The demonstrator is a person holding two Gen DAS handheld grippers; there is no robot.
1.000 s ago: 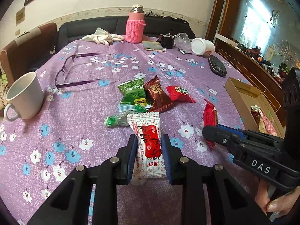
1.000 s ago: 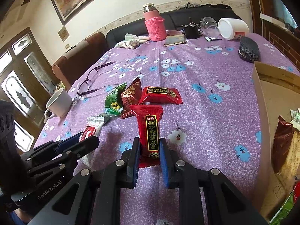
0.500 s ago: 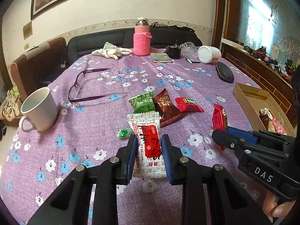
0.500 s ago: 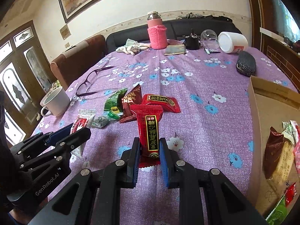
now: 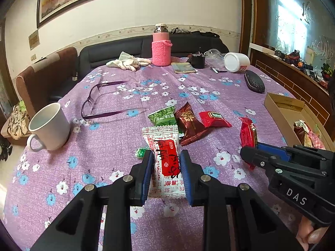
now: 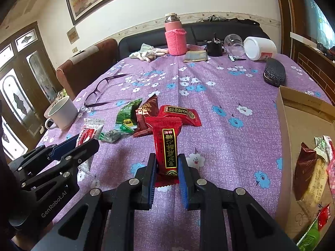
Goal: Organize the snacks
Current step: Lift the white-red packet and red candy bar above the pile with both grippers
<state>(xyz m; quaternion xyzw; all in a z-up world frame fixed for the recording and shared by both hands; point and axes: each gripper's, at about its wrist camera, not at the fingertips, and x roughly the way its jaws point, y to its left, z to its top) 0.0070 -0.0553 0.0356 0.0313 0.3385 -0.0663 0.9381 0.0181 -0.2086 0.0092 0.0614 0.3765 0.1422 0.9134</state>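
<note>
My left gripper is shut on a white snack packet with a red label, held a little above the purple flowered cloth. My right gripper is shut on a long red snack packet, also lifted off the cloth; it shows at the right in the left wrist view as the red packet. On the cloth ahead lie a green packet, a brown packet and a flat red packet. A small green candy lies by the left pad. The cardboard box at the right holds several snacks.
A white mug stands at the left, purple glasses lie behind it. At the far end are a pink flask, white gloves, a tipped white jar and a black glasses case. A sofa runs behind the table.
Both views have tilted upward, so more of the wall and picture shows. Both packets stay gripped, and the snacks on the cloth have not moved.
</note>
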